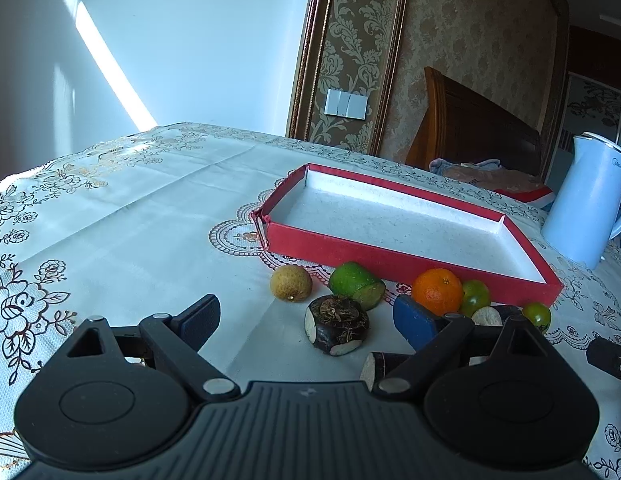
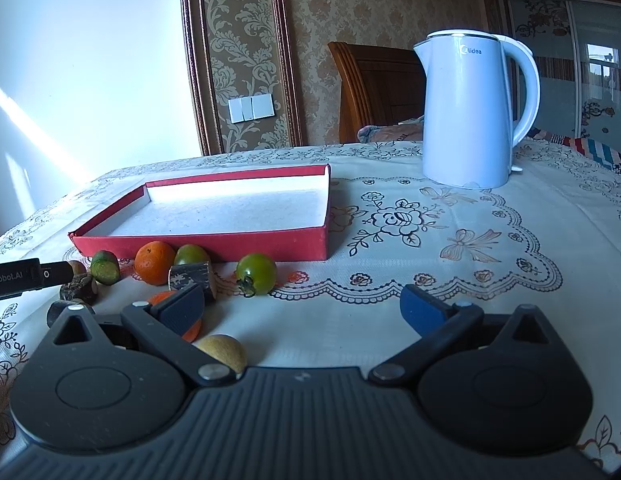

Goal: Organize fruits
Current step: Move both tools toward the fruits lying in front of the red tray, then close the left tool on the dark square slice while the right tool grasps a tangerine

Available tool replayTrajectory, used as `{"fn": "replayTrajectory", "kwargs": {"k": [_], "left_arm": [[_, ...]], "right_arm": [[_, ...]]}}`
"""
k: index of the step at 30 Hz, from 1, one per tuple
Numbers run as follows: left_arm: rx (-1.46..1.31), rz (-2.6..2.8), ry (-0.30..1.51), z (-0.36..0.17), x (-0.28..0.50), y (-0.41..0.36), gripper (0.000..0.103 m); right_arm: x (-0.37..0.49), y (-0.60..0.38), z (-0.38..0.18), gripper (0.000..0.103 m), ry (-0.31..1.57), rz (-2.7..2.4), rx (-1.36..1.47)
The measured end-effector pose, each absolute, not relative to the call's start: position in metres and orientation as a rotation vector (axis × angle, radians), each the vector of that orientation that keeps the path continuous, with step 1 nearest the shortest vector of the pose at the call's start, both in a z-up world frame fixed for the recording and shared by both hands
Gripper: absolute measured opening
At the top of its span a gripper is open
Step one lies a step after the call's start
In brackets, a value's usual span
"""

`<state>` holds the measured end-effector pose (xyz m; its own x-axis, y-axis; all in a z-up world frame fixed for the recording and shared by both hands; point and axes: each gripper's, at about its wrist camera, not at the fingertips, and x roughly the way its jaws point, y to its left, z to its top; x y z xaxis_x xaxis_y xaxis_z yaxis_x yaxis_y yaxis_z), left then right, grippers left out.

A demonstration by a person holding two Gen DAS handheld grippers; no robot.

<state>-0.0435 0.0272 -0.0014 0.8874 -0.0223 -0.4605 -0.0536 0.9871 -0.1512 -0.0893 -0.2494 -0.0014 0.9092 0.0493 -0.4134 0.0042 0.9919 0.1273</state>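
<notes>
nearest the cameras: left tool [image 1: 306, 316] and right tool [image 2: 302, 306], both with fingers spread apart and holding nothing, poised low over the surface [image 1: 142, 208].
just beyond, between the left tool's fingers: one dark water chestnut [image 1: 337, 325], resting on the cloth. left of it, a tan longan [image 1: 291, 283]; behind it, a cut green lime [image 1: 356, 283]; to the right, an orange mandarin [image 1: 437, 291] touching a green tomato [image 1: 475, 298], and a second green tomato [image 1: 537, 316] further right.
by the right tool's left finger: a second longan [image 2: 224, 352], an orange piece partly hidden, and a dark cut stalk section [image 2: 191, 278].
farther: red tray [image 1: 390, 258], white-lined, no fruit in it. far right: pale blue kettle [image 2: 466, 116], well apart.
step judged: sorting not yet begun; first pick pending. next move calls for lowering the left tool around the water chestnut, closing, then carrying it over the near wall of the tray.
</notes>
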Motion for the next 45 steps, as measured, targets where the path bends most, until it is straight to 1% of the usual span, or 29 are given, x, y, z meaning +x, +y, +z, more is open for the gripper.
{"fn": "replayTrajectory", "kwargs": {"k": [11,23,35,45], "left_arm": [[-0.149,-0.013,0.497,-0.002,-0.045,0.025,0.094],[-0.09,-0.023,0.516,-0.003,-0.048,0.016,0.094],[-0.014,-0.092,0.453,-0.002,-0.062,0.004,0.094],[0.035,-0.093,0.478,-0.005,-0.058,-0.004,0.094]], "right_arm": [[-0.094,-0.253,-0.001,0.103,0.409,0.105,0.147],[-0.09,-0.254,-0.003,0.103,0.441,0.123,0.16],[-0.091,-0.254,-0.003,0.103,0.438,0.12,0.152],[-0.091,-0.253,-0.003,0.103,0.439,0.115,0.146]]}}
